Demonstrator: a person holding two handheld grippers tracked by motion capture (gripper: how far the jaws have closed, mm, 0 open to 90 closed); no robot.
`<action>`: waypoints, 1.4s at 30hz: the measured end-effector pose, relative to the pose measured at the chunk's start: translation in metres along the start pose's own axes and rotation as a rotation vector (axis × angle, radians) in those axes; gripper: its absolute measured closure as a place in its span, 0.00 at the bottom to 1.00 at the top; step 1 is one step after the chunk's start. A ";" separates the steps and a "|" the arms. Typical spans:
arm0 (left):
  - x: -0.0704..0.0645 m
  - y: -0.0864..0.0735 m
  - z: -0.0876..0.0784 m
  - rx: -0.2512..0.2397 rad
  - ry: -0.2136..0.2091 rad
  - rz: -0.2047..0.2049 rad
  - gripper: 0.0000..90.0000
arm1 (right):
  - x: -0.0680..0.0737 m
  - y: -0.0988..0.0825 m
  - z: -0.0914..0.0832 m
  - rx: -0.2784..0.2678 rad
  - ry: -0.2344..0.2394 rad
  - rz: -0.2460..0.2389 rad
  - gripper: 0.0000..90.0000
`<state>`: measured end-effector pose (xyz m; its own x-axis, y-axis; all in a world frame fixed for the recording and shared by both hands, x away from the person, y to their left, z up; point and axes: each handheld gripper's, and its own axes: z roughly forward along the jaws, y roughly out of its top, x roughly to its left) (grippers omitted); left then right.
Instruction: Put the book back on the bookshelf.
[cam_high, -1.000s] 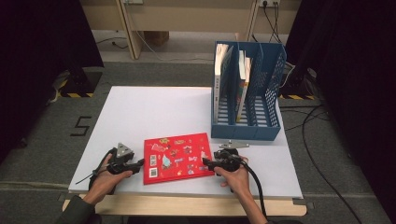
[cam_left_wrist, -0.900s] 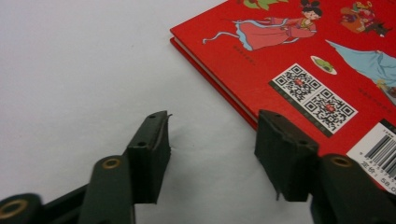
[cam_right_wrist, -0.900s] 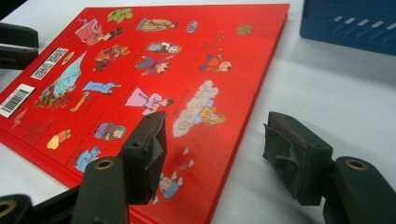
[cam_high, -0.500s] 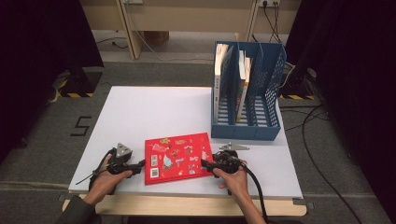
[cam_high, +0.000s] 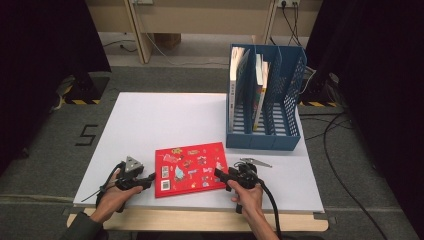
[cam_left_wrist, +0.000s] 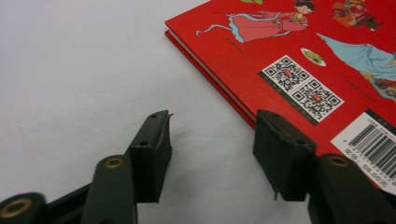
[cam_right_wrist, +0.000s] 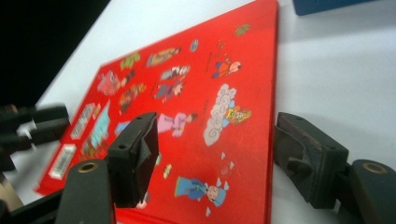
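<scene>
White tabletop carries a blue file rack at its far right edge, books upright inside. The red picture book lies flat near the front edge (back cover up). The right gripper straddles its right edge, jaws just widening, not pressing. The left gripper gapes unclamped at its left edge.

Both forearms in from the near edge, each hand wrapped round a claw held low and level. Left claw pointing toward the right claw, jaws apart, just closed further, nothing between them. Right claw pointing back at the left claw, jaws apart, just opened further, pads gripping nothing.
</scene>
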<state>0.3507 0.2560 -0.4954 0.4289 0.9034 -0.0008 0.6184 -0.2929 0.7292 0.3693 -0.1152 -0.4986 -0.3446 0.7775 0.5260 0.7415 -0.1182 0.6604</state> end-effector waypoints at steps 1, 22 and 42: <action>-0.002 0.000 0.000 -0.002 -0.003 0.000 0.55 | 0.000 0.000 -0.001 -0.007 0.004 0.034 0.35; -0.026 0.005 0.005 -0.021 0.030 -0.060 0.72 | 0.107 0.111 -0.033 -0.159 0.140 -0.277 0.55; -0.035 0.014 0.021 -0.050 0.011 -0.097 0.32 | 0.162 0.111 -0.028 -0.047 0.254 -0.527 0.66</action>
<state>0.3584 0.2135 -0.4994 0.3612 0.9301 -0.0664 0.6229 -0.1877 0.7594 0.3803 -0.0198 -0.3252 -0.7911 0.5674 0.2286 0.4089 0.2125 0.8875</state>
